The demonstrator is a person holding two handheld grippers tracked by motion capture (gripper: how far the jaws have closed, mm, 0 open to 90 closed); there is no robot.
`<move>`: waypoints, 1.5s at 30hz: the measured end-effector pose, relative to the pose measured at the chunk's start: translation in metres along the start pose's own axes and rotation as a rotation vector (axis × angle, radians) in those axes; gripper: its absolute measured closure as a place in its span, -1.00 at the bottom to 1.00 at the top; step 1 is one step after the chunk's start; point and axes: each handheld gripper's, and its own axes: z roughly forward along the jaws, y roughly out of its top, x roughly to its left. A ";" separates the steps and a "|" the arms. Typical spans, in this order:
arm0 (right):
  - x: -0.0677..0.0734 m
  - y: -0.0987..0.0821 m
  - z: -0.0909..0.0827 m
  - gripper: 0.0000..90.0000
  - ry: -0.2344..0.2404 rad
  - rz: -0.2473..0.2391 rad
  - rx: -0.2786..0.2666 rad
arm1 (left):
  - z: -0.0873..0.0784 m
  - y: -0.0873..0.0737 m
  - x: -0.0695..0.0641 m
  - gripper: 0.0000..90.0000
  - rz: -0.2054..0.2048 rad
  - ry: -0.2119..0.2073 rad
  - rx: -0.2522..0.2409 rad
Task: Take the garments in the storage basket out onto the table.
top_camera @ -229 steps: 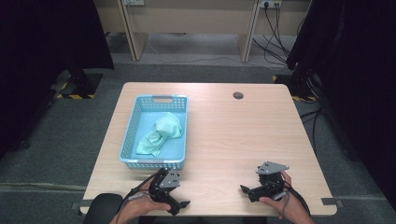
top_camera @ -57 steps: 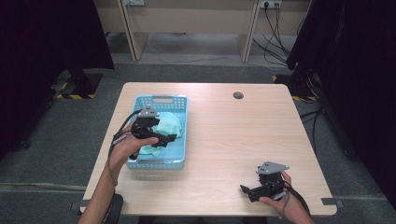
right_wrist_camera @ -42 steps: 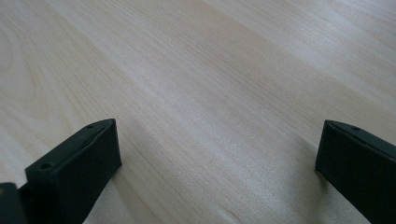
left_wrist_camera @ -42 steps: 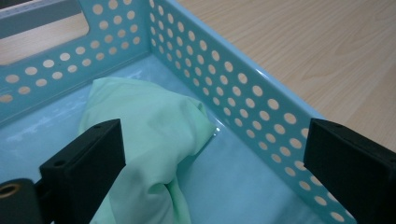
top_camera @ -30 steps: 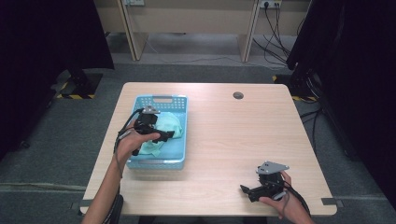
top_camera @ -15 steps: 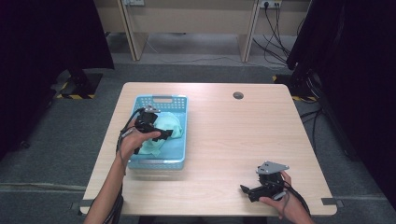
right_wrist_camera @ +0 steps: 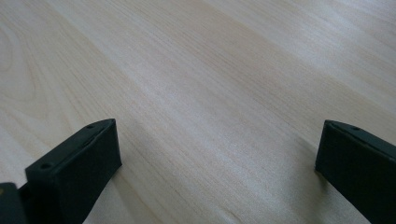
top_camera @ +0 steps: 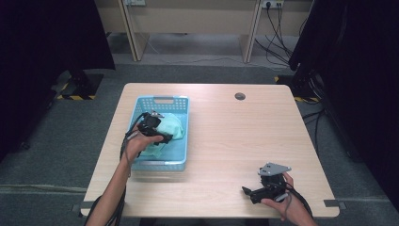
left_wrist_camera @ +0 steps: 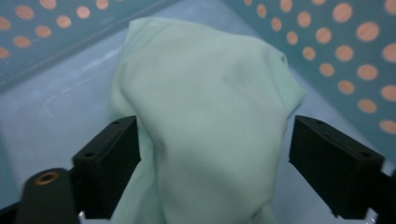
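Directly ahead of the left hand-held gripper (left_wrist_camera: 212, 154), and partly between its two black jaws, lies the pale green cloth (left_wrist_camera: 205, 107), bunched into a soft mound on the floor of the blue basket (top_camera: 181, 136). Seen along the jaws in the left gripper view, the mound runs away from the hand-held gripper, its long axis roughly in line with the reach, wider at the near end and tapering to a corner at the far side by the perforated basket wall. The jaws have just been closing on it with the cloth between them: the one on the left of that view already lies against the fabric's flank, while the other stands just beside the fold with a sliver of basket floor showing, so the pads do not yet pinch it. My judgement is that the coming move turns on finishing this squeeze around the raised middle of the cloth, since the bulk sits centred in the gap and needs no sideways correction.

From the high view the left hand-held gripper (top_camera: 159, 133) is down inside the basket, pointing across it, the forearm coming up from the near edge of the desk (top_camera: 221, 141). Well apart, at the near right corner, the right hand-held gripper (top_camera: 256, 193) rests low over bare wood with its jaws spread wide and nothing between them; the left hand is by far the nearer to the cloth.
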 end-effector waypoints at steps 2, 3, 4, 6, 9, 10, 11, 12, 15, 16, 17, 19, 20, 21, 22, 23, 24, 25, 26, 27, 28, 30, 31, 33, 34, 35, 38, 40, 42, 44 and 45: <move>0.000 0.000 0.000 -0.99 0.000 0.000 0.000 | 0.000 0.000 0.000 -0.34 0.000 0.000 0.000; 0.000 0.000 0.000 -0.99 0.000 0.000 0.000 | 0.000 0.000 0.000 -0.34 0.000 0.000 0.000; 0.000 0.000 0.000 -0.99 0.000 0.000 0.000 | 0.003 -0.002 0.002 -0.34 -0.003 0.007 0.000; 0.000 0.000 0.000 -0.99 0.000 0.000 0.000 | 0.003 -0.002 0.002 -0.12 -0.003 0.007 0.000; 0.000 0.000 0.000 -0.99 0.000 0.000 0.000 | 0.000 -0.002 0.000 0.22 0.068 0.002 -0.009; 0.000 0.000 0.000 -0.99 0.000 0.000 0.000 | 0.000 -0.002 0.000 0.43 0.068 0.002 -0.009; 0.000 0.000 0.000 -0.99 0.000 0.000 0.000 | 0.000 -0.002 0.000 0.43 0.068 0.002 -0.009; 0.000 0.000 0.000 -0.99 0.000 0.000 0.000 | 0.000 -0.002 0.000 0.43 0.087 0.000 -0.009; 0.000 0.000 0.000 -0.99 0.000 0.000 0.000 | -0.002 -0.002 0.001 0.54 0.080 -0.011 -0.020; 0.000 0.000 0.000 -0.99 0.000 0.000 0.000 | -0.002 -0.002 0.001 0.58 0.080 -0.011 -0.020; 0.000 0.000 0.000 -0.99 0.000 0.000 0.000 | -0.004 -0.002 0.003 0.58 0.070 -0.022 -0.035; 0.000 0.000 0.000 -0.99 0.000 0.000 0.000 | -0.004 -0.002 0.003 0.59 0.070 -0.022 -0.035; 0.000 0.000 0.000 -0.99 0.000 0.000 0.000 | -0.008 0.000 0.003 0.59 0.066 -0.024 -0.051; 0.000 0.000 0.000 -0.99 0.000 0.000 0.000 | -0.008 0.000 0.003 0.60 0.066 -0.024 -0.051; 0.000 0.000 0.000 -0.99 0.000 0.000 0.000 | -0.008 0.000 0.003 0.60 0.066 -0.024 -0.051; 0.000 0.000 0.000 -0.99 0.000 0.000 0.000 | -0.014 0.002 0.004 0.60 0.060 -0.033 -0.072; 0.000 0.000 0.000 -0.99 0.000 0.000 0.000 | -0.014 0.002 0.004 0.60 0.060 -0.033 -0.072; 0.000 0.000 0.000 -0.99 0.000 0.000 0.000 | -0.020 0.003 0.005 0.60 0.060 -0.036 -0.092; 0.000 0.000 0.000 -0.99 0.000 0.000 0.000 | -0.020 0.003 0.005 0.60 0.060 -0.036 -0.092; 0.000 0.000 0.000 -0.99 0.000 0.000 0.000 | -0.020 0.003 0.005 0.60 0.060 -0.036 -0.092; 0.000 0.000 0.000 -0.99 0.000 0.000 0.000 | -0.023 0.004 0.005 0.60 0.063 -0.036 -0.099; 0.000 0.000 0.000 -0.99 0.000 0.000 0.000 | -0.029 0.006 0.006 0.60 0.061 -0.042 -0.120; 0.000 0.000 0.000 -0.99 0.000 0.000 0.000 | -0.033 0.007 0.005 0.60 0.063 -0.047 -0.130; 0.000 0.000 0.000 -0.99 0.000 0.000 0.000 | -0.038 0.009 0.005 0.60 0.068 -0.046 -0.144; 0.000 0.000 0.000 -0.99 0.000 0.000 0.000 | -0.041 0.011 0.004 0.60 0.069 -0.048 -0.152; 0.000 0.000 0.000 -0.99 0.000 0.000 0.000 | -0.045 0.012 0.004 0.60 0.072 -0.049 -0.162; 0.000 0.000 0.000 -0.99 0.000 0.000 0.000 | -0.052 0.014 0.002 0.60 0.073 -0.053 -0.179; 0.000 0.000 0.000 -0.99 0.000 0.000 0.000 | -0.056 0.015 0.001 0.60 0.078 -0.057 -0.184; 0.000 0.000 0.000 -0.99 0.000 0.000 0.000 | -0.060 0.015 0.000 0.60 0.083 -0.060 -0.189; 0.000 0.000 0.000 -0.99 0.000 0.000 0.000 | -0.062 0.016 0.000 0.60 0.085 -0.056 -0.193; 0.000 0.000 0.000 -0.99 0.000 0.000 0.000 | -0.064 0.016 0.000 0.60 0.086 -0.057 -0.196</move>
